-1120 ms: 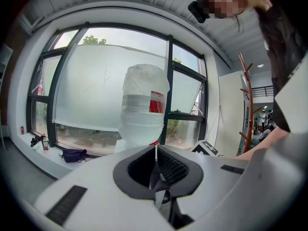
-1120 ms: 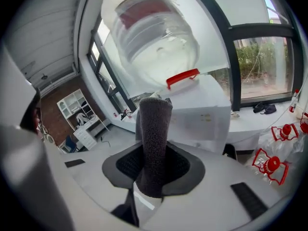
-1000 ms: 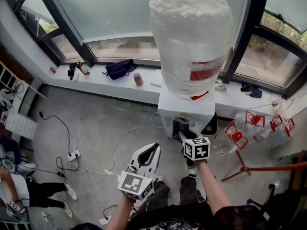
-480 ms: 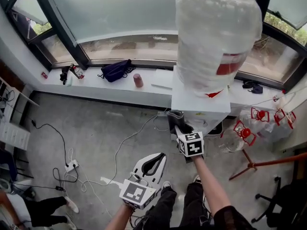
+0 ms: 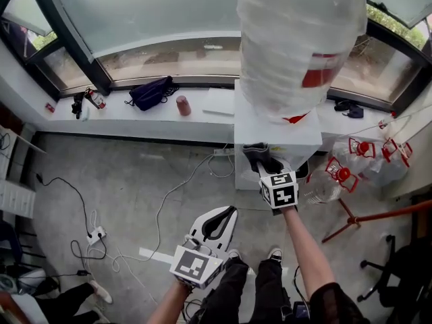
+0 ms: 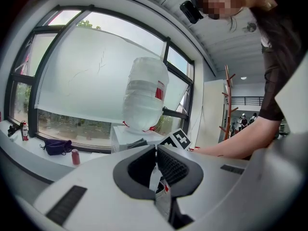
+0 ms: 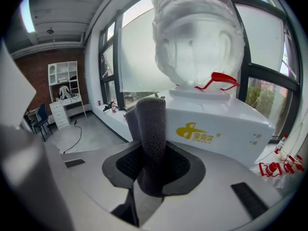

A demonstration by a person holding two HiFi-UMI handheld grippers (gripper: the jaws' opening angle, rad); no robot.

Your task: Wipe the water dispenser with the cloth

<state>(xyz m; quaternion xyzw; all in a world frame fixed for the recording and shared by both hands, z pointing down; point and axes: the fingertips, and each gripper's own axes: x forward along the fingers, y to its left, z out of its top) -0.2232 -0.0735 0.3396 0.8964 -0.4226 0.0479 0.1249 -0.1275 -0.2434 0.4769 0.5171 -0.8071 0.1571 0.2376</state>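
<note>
**Figure: Right tongs grip the cloth at the front of the water dispenser; left tongs closed and empty**

The right gripper (image 5: pixel 268 169) is clamped on a dark grey cloth (image 5: pixel 255 152). In the right gripper view its jaws (image 7: pixel 153 165) close on the lower part of the cloth (image 7: pixel 150 129). The cloth stands up from between the pads as a thick folded roll and reaches well beyond the jaw tips.

The water dispenser (image 5: pixel 270 123) is a white cabinet carrying a large inverted bottle (image 5: pixel 297 39) that has a red label. It stands against the window ledge (image 5: pixel 135 123).

Seen from the head, the cloth overlaps the upper front edge of the cabinet, directly ahead of the right gripper. In the right gripper view, the cloth's tip lies before the front panel of the dispenser (image 7: pixel 216 129), just left of its gold logo (image 7: pixel 196 133) and below the bottle (image 7: pixel 195 37). Whether the cloth touches the panel cannot be told.

The left gripper (image 5: pixel 214 223) is held lower and nearer the person, well apart from the dispenser, over the grey floor (image 5: pixel 135 181). In the left gripper view its jaws (image 6: pixel 156 165) are together with nothing between them. The dispenser (image 6: pixel 127 136) and bottle (image 6: pixel 144 93) appear beyond them.

On the ledge lie a dark bag (image 5: pixel 150 92) and a red can (image 5: pixel 183 105). Empty bottles with red caps (image 5: pixel 341 174) sit on the floor to the right of the dispenser.
</note>
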